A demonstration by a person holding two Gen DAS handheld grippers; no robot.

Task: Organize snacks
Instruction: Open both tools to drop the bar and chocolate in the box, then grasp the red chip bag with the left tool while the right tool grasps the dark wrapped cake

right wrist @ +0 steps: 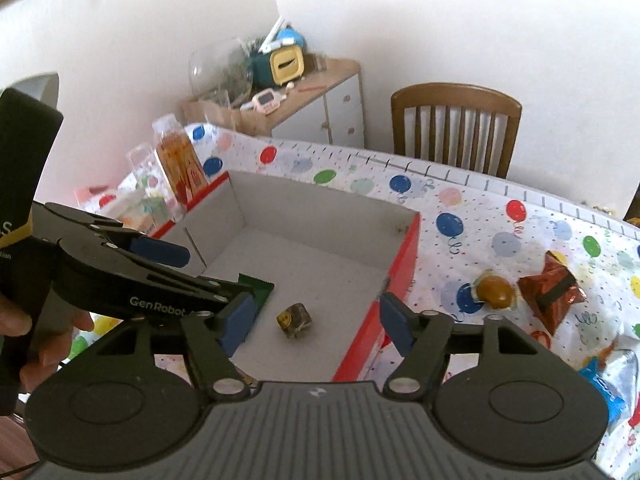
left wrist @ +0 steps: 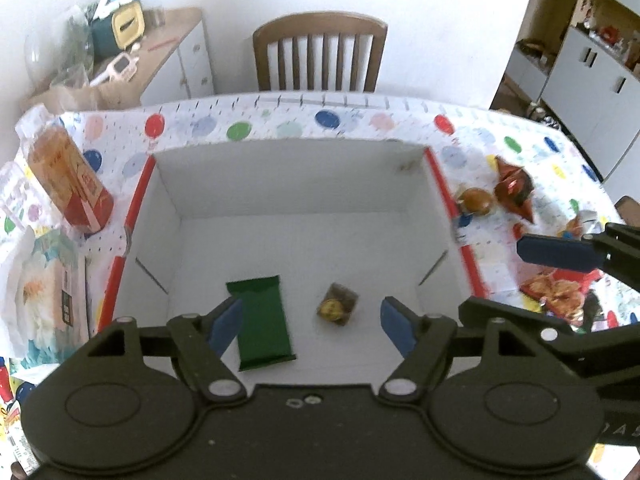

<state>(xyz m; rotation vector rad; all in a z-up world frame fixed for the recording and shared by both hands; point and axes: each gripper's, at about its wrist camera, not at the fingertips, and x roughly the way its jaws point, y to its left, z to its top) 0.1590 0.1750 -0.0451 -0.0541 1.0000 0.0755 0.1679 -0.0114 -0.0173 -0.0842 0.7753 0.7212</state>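
A white box with red rims (left wrist: 136, 216) (right wrist: 404, 256) stands on the balloon-print tablecloth. On its floor lie a green bar (left wrist: 262, 320) (right wrist: 260, 286) and a small brown-and-yellow wrapped snack (left wrist: 338, 304) (right wrist: 294, 318). My left gripper (left wrist: 312, 326) hangs open above the box's near part, with nothing between its fingers. My right gripper (right wrist: 316, 322) is open too, over the box's near right rim, and holds nothing. Each gripper shows in the other's view by one of its blue pads (left wrist: 556, 254) (right wrist: 160, 252).
Right of the box lie a round brown snack (right wrist: 494, 290), a red wrapped packet (right wrist: 550, 286), a blue packet (right wrist: 600, 384) and a pizza-print packet (left wrist: 556, 292). An orange carton (left wrist: 68, 176) and white packets (left wrist: 44, 296) sit to the left. A wooden chair (left wrist: 320, 56) stands behind the table.
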